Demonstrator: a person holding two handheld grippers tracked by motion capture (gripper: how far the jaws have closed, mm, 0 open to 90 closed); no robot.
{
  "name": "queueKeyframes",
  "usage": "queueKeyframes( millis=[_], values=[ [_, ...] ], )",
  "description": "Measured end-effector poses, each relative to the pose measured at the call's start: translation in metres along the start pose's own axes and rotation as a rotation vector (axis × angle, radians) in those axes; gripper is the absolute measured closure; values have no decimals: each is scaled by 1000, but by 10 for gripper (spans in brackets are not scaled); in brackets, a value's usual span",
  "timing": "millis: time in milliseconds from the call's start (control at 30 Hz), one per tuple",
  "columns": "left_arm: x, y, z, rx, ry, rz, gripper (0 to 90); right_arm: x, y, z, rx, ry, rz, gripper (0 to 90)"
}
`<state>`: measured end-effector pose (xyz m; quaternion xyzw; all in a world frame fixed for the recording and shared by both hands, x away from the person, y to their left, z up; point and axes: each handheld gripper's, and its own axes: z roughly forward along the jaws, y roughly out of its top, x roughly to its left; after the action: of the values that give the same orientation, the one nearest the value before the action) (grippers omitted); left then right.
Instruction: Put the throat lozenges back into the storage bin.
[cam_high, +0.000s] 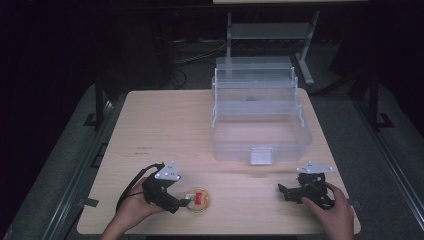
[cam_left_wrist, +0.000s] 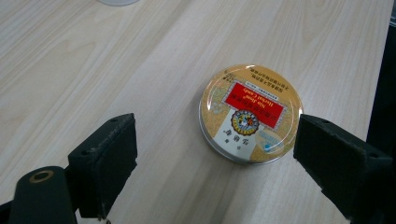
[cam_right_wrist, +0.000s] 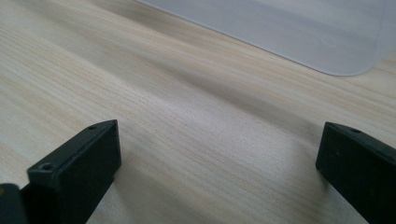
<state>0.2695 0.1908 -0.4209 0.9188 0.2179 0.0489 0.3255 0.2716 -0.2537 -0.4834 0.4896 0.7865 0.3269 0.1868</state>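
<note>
Fingers (cam_left_wrist: 105, 163) of the left gripper (cam_left_wrist: 215, 163) stood apart, the tin (cam_left_wrist: 251, 113) between them; right gripper (cam_right_wrist: 219, 172) gaped over bare table (cam_right_wrist: 187, 116).

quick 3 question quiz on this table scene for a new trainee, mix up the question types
1. True or false: the left gripper is clamped on the round tin.
2. Which lies closest to the clear plastic box on the table? A) the tin B) the right gripper C) the left gripper
3. Fill in: the tin's label has a ___ rectangle across its yellow lid.

Key
1. False: its jaws stand open, the tin lies flat on the table between them, nearer one jaw.
2. B: it rests just in front of the box's right corner.
3. Red.
</note>
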Motion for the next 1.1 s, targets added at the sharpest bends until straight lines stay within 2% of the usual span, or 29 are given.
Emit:
queueKeyframes(
  millis=[267, 467, 667, 733, 900, 933, 967, 1000, 1100],
  values=[
    [-2, 6, 6, 2, -10, 12, 129, 0, 0, 0, 0, 0, 0, 0],
    [-4, 11, 11, 21, -24, 39, 129, 0, 0, 0, 0, 0, 0, 0],
    [-6, 15, 17, 35, -37, 53, 129, 0, 0, 0, 0, 0, 0, 0],
    [-8, 16, 19, 33, -42, 45, 129, 0, 0, 0, 0, 0, 0, 0],
    [-10, 19, 24, 56, -55, 70, 128, 0, 0, 0, 0, 0, 1, 0],
    [-11, 19, 25, 46, -59, 56, 129, 0, 0, 0, 0, 0, 0, 0],
    [-11, 20, 26, 53, -61, 66, 128, 0, 0, 0, 0, 0, 0, 0],
    [-12, 20, 27, 50, -67, 58, 128, 0, 0, 0, 0, 0, 0, 0],
    [-13, 22, 30, 71, -71, 78, 128, 0, 0, 0, 0, 0, 0, 0]
  ],
)
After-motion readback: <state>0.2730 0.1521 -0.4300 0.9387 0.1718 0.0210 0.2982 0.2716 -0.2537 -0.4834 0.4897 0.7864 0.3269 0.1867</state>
